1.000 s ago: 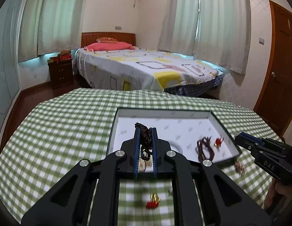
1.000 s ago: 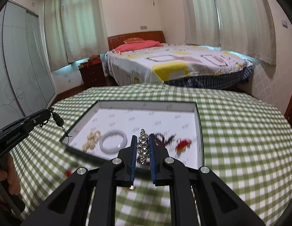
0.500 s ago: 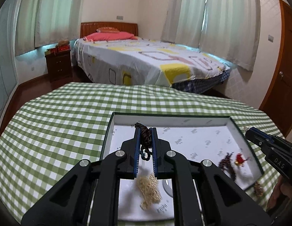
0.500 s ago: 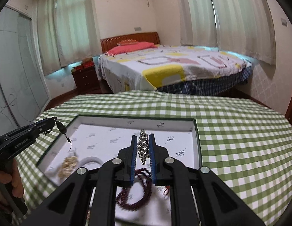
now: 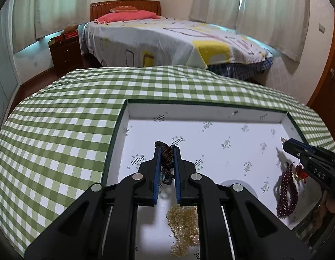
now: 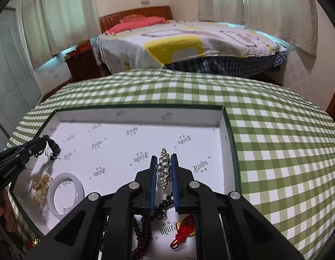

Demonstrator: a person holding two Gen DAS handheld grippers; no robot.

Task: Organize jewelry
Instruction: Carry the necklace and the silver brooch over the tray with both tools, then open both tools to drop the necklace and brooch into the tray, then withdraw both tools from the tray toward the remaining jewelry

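Note:
A shallow white box [image 5: 145, 109] with a dark green rim [image 6: 230, 130] lies on the green checked table. My left gripper [image 5: 167, 151] is shut on a dark braided cord bracelet [image 5: 166, 159] over the box's left part. My right gripper [image 6: 163, 159] is shut on a rhinestone piece [image 6: 163, 169] over the box's right part. In the box lie a pearl strand [image 5: 184, 227], a dark red bead bracelet [image 5: 286, 192], a white bangle [image 6: 65, 194], a gold chain [image 6: 41, 187] and a red knot charm [image 6: 184, 230].
The green checked cloth [image 5: 59, 130] covers the table around the box. A small red and gold charm [image 6: 34, 241] lies on the cloth by the box's near left corner. A bed [image 5: 167, 41] and a nightstand [image 5: 66, 52] stand beyond the table.
Both grippers have moved forward and down over the box, each still holding its piece. The box now fills more of both views.

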